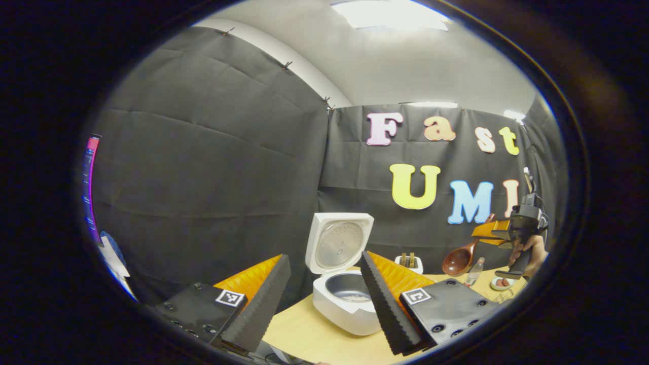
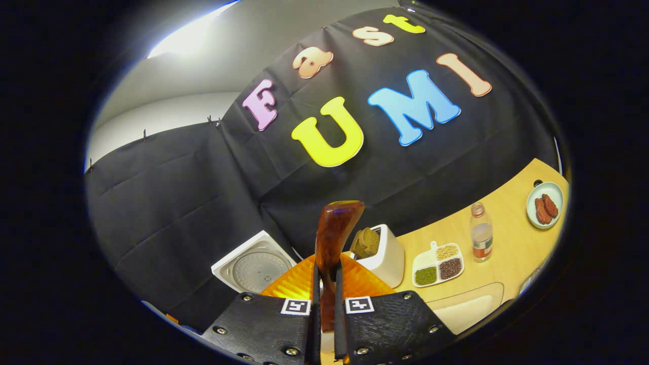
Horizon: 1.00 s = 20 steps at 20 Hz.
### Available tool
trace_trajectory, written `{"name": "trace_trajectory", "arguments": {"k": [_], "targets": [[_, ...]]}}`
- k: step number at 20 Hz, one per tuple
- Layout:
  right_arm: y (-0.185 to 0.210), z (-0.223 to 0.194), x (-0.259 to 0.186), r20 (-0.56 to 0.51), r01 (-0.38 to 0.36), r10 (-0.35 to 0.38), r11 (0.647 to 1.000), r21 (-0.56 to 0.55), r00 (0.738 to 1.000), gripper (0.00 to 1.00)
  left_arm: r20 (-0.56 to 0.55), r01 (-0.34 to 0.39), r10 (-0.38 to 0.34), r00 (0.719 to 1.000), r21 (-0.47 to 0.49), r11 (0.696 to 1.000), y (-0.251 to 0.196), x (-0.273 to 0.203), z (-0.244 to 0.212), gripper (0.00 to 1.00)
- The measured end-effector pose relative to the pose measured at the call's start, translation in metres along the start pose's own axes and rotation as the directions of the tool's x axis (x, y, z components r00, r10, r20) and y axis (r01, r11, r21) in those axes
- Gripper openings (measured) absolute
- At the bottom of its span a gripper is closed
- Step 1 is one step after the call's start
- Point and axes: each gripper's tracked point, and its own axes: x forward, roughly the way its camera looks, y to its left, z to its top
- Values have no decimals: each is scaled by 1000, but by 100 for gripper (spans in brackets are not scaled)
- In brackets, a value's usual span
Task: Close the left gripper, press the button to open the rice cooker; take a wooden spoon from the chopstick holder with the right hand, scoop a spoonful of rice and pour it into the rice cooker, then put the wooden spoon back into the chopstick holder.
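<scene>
Gripping the spoon point(image 2: 332, 238) by its handle, the right gripper point(image 2: 324, 299) is holding it upright at lower centre, while the left gripper point(image 1: 324, 299) is hanging with jaws open before the lid-up cooker point(image 1: 340, 263) on the bench point(image 1: 309, 334).

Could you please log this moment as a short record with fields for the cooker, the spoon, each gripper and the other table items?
rice cooker: lid up, inner pot exposed
wooden spoon: clamped by its handle in the right gripper, lifted above the table
left gripper: open, holding nothing, pointed at the cooker
chopstick holder: white, on the table behind the spoon
divided dish: three fillings, beside the holder
bottle: upright, between the dish and a small plate
</scene>
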Motion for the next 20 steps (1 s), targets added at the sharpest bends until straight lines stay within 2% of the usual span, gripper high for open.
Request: {"name": "trace_trajectory", "arguments": {"k": [5, 6, 9, 10, 16, 20], "targets": [[-48, 34, -41, 53, 73, -72, 997, -5, 996, 11, 21, 53, -52, 998, -4, 999, -45, -2, 10, 96], [-57, 40, -49, 61, 87, -86, 996, -8, 994, 11, 23, 63, -63, 998, -5, 998, -53, -3, 10, 99], [-84, 58, -74, 88, 125, -124, 992, -6, 988, 11, 27, 86, -86, 996, -5, 996, -77, -8, 13, 97], [-95, 62, -82, 95, 142, -140, 990, -8, 986, 11, 31, 94, -94, 995, -5, 996, -85, -9, 16, 99], [-159, 74, -124, 107, 241, -239, 970, -11, 965, 11, 39, 150, -149, 988, -11, 989, -132, -14, 20, 96], [-199, 75, -148, 108, 304, -300, 953, -19, 948, 11, 32, 186, -185, 982, -7, 983, -160, -18, 19, 99]]}}
